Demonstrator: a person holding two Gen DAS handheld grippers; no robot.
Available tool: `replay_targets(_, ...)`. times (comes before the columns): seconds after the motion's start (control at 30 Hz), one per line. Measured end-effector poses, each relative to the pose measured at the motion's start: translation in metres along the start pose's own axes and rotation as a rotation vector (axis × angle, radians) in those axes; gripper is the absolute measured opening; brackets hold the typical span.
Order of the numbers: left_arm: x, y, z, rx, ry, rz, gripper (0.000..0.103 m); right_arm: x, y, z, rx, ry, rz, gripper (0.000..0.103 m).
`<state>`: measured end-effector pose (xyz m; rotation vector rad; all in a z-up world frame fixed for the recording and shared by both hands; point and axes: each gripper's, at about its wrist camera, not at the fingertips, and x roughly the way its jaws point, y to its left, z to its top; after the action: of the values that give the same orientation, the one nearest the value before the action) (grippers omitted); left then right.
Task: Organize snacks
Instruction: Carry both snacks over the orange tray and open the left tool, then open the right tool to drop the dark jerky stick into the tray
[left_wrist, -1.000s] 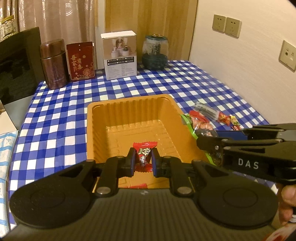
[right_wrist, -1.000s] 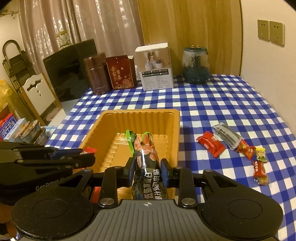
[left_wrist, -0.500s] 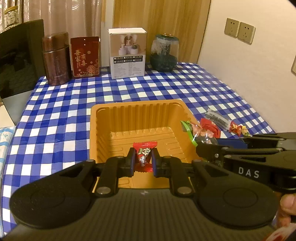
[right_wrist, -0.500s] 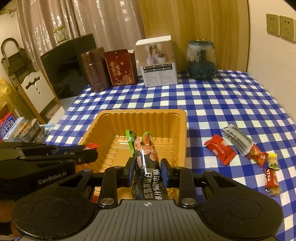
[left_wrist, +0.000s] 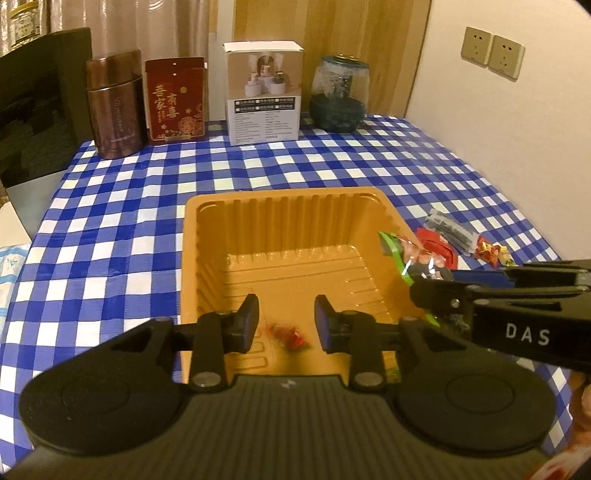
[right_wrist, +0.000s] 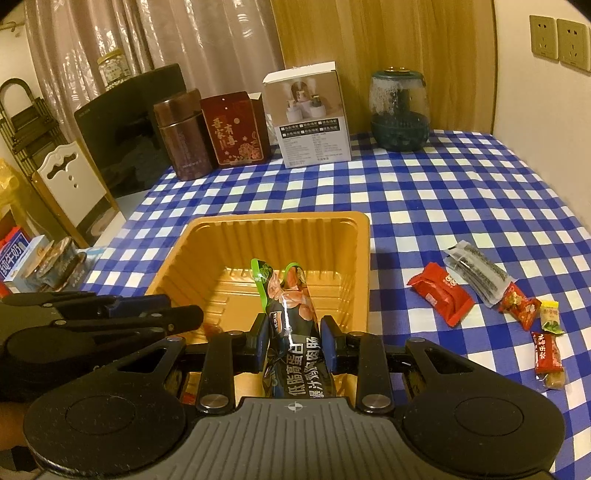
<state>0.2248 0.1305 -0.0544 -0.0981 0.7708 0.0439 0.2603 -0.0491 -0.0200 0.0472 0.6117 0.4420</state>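
Lying loose between the spread left hand-held gripper (left_wrist: 285, 325) fingers, red candy (left_wrist: 289, 333) in tray (left_wrist: 280, 206).

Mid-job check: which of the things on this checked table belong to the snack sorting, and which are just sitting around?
Job:
ribbed orange plastic tray
small red wrapped candy in the tray
dark sausage packet in right claw
loose wrapped snacks right of the tray
open left claw

Bystanders:
brown metal canister
red tin
white carton
glass jar

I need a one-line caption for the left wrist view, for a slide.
Open left hand-held gripper above the orange tray, a red candy blurred between its fingers.
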Motion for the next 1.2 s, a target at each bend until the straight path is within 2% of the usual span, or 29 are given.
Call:
replay_targets(0.3, -0.009, 0.006, 0.001, -0.013, -0.014, 0.023, 0.029, 0.002, 0.000, -0.004, 0.022, 0.013, 0.016, 0.030)
replay_targets(0.73, -0.008, 0.003, -0.001, -0.005, -0.003, 0.015, 0.029, 0.004, -0.001, -0.005, 0.077, 0.015, 0.047, 0.031)
replay_targets(0.77, -0.008, 0.003, -0.001, -0.004, -0.003, 0.014, 0.029, 0.004, -0.003, -0.004, 0.095, 0.011, 0.054, 0.035)
replay_targets(0.8, -0.008, 0.003, -0.001, -0.004, -0.003, 0.014, 0.029, 0.003, -0.005, -0.004, 0.112, 0.005, 0.061, 0.054)
replay_targets(0.87, -0.007, 0.003, -0.001, -0.004, -0.003, 0.013, 0.029, -0.001, -0.008, -0.003, 0.135, -0.024, 0.071, 0.070)
replay_targets(1.2, -0.007, 0.002, -0.001, -0.001, -0.003, 0.005, 0.029, -0.011, -0.013, 0.002, 0.130, -0.075, 0.025, 0.070)
